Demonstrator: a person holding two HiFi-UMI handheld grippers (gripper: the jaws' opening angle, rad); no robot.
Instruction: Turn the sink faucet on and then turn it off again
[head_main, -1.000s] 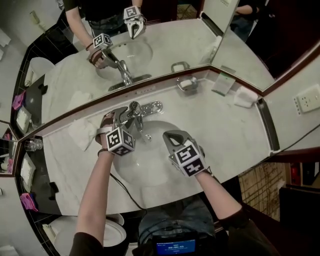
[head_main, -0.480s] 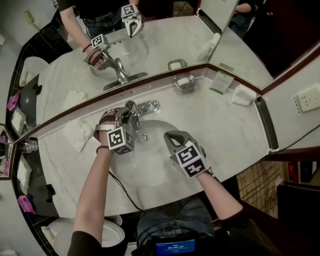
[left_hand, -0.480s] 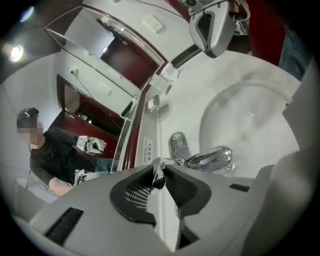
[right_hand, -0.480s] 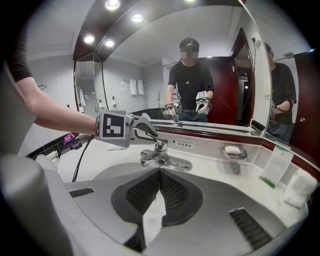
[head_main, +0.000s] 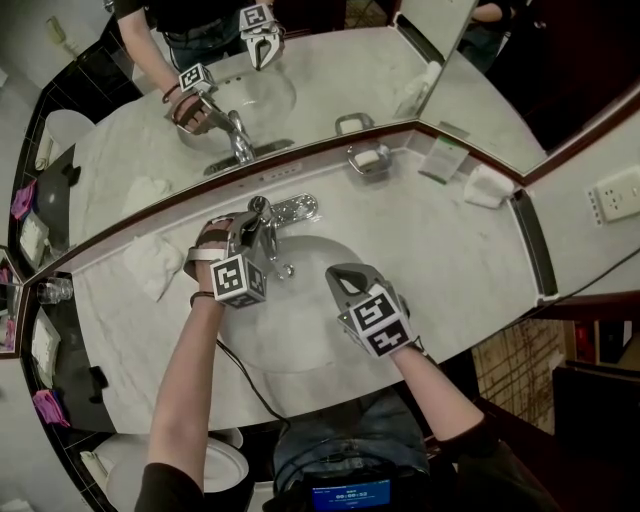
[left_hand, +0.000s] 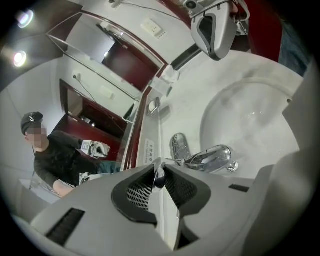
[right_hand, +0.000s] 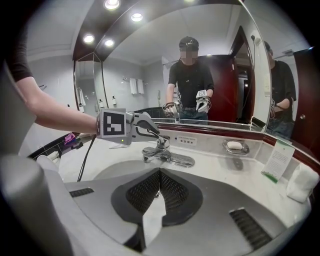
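The chrome faucet (head_main: 270, 222) stands at the back of the white sink basin (head_main: 300, 335). My left gripper (head_main: 254, 236) reaches it from the left; its jaws have just been closing and now pinch the tip of the faucet lever (left_hand: 159, 178). The spout (left_hand: 214, 157) points over the basin (left_hand: 250, 110), and no water stream shows. In the right gripper view the left gripper (right_hand: 156, 134) sits on top of the faucet (right_hand: 162, 152). My right gripper (head_main: 341, 273) hovers over the basin's right side, shut and empty (right_hand: 159, 186).
A soap dish (head_main: 372, 158) sits behind the basin to the right, with a card (head_main: 445, 160) and a folded white towel (head_main: 490, 188) farther right. A crumpled cloth (head_main: 150, 265) lies on the counter at left. The mirror rises straight behind the faucet.
The left gripper's jaws have narrowed onto the faucet lever and the wrist has rolled a little. The right gripper has stayed where it was.
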